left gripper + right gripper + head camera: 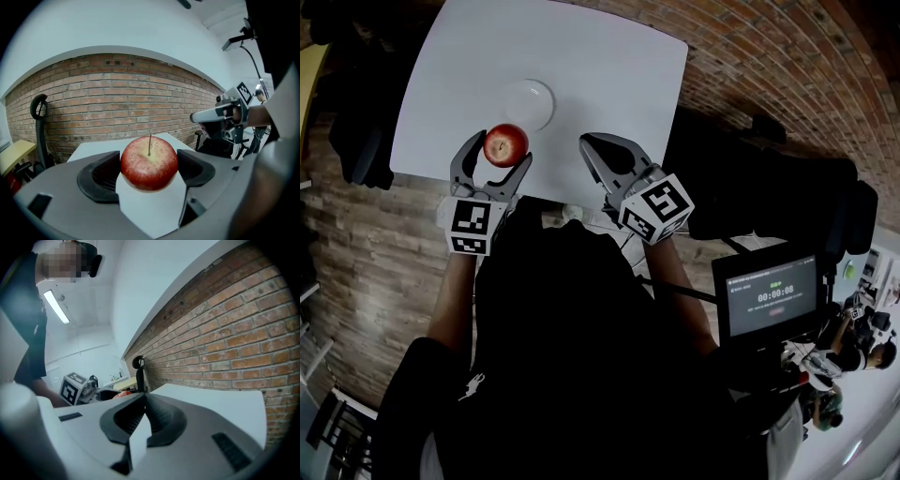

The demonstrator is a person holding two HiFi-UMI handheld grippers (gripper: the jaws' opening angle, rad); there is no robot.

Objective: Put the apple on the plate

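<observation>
A red apple with its stem up sits between the jaws of my left gripper, which is shut on it above the near part of the white table. The white plate lies on the table just beyond the apple, nothing on it. To the right, my right gripper hovers over the table's near edge, its jaws shut with nothing between them. A bit of the apple shows past its jaws in the right gripper view.
A brick floor surrounds the table in the head view. Black chairs stand at the table's right and another chair at its left. A screen showing a timer is at lower right.
</observation>
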